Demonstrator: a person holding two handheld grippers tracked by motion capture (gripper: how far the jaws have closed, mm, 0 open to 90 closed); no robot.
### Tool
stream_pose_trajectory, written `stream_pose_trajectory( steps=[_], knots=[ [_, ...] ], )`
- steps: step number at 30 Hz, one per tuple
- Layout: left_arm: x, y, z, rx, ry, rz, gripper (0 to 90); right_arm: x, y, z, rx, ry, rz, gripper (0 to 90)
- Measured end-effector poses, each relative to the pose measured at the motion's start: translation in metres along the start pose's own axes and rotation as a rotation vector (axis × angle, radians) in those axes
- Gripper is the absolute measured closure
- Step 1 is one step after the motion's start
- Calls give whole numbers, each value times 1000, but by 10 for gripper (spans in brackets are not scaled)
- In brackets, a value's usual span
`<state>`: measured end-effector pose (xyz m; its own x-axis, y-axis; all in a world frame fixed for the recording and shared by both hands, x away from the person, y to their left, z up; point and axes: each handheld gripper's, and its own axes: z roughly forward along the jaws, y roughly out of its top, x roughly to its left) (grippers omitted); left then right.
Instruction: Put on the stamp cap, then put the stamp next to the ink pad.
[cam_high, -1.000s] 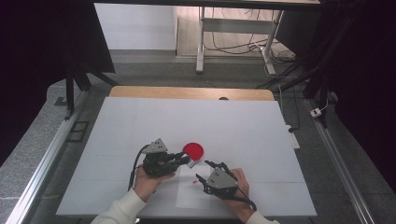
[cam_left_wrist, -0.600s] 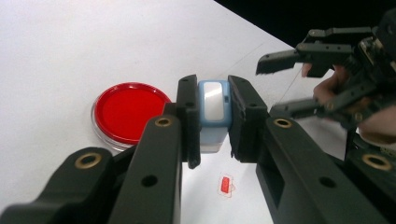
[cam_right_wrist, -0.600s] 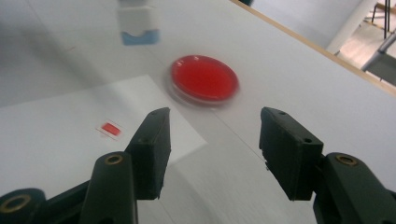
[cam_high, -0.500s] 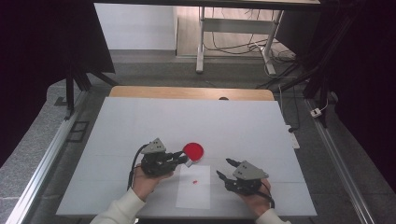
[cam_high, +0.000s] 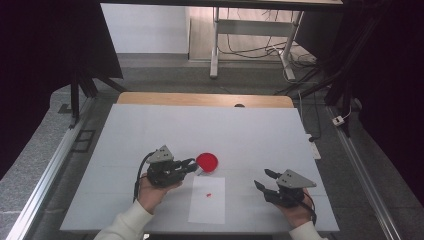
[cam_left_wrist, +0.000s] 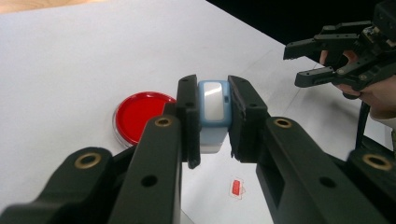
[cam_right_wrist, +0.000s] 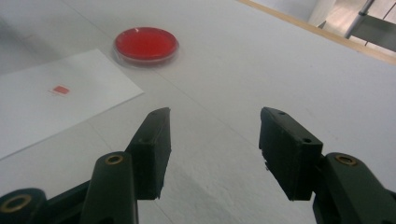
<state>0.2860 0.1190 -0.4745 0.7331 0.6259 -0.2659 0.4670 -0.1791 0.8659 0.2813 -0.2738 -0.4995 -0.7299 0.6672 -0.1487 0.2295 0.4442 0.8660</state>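
Note:
My left gripper (cam_high: 192, 163) is shut on a small light-blue and white block (cam_left_wrist: 214, 105), held just left of a round red dish (cam_high: 206, 161) on the white table. The dish (cam_left_wrist: 140, 114) lies beyond the jaws in the left gripper view. A white sheet of paper (cam_high: 207, 200) with a small red mark (cam_high: 209, 194) lies in front of the dish. My right gripper (cam_high: 264, 178) is open and holds nothing, hovering to the right of the sheet. In the right gripper view the dish (cam_right_wrist: 146, 44) and the marked paper (cam_right_wrist: 56, 102) lie far off to the left.
The white table top (cam_high: 250, 135) ends in a wooden strip (cam_high: 200, 99) at the far edge. Metal rails run along both sides, and a desk frame with cables stands on the floor behind.
My right gripper has moved to the right, away from the paper, with its jaws still open. The left gripper and its block have stayed put.

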Motion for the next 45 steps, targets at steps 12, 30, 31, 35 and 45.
stream_pose_trajectory(
  steps=[12, 30, 31, 35, 45],
  knots=[
    [6, 2, -3, 4, 49, 29, 755, -14, -5, -3, 25, -10, 17, 434],
    [17, 2, 6, 48, 149, 84, 754, -15, -6, -1, 41, -15, 4, 437],
    [17, 2, 7, 51, 157, 89, 754, -15, -6, -1, 41, -16, 5, 437],
    [20, 1, 10, 61, 192, 106, 755, -15, -7, 0, 46, -17, 1, 434],
    [31, -5, 23, 98, 239, 107, 755, -15, -8, 3, 65, -15, -1, 432]
  ],
)
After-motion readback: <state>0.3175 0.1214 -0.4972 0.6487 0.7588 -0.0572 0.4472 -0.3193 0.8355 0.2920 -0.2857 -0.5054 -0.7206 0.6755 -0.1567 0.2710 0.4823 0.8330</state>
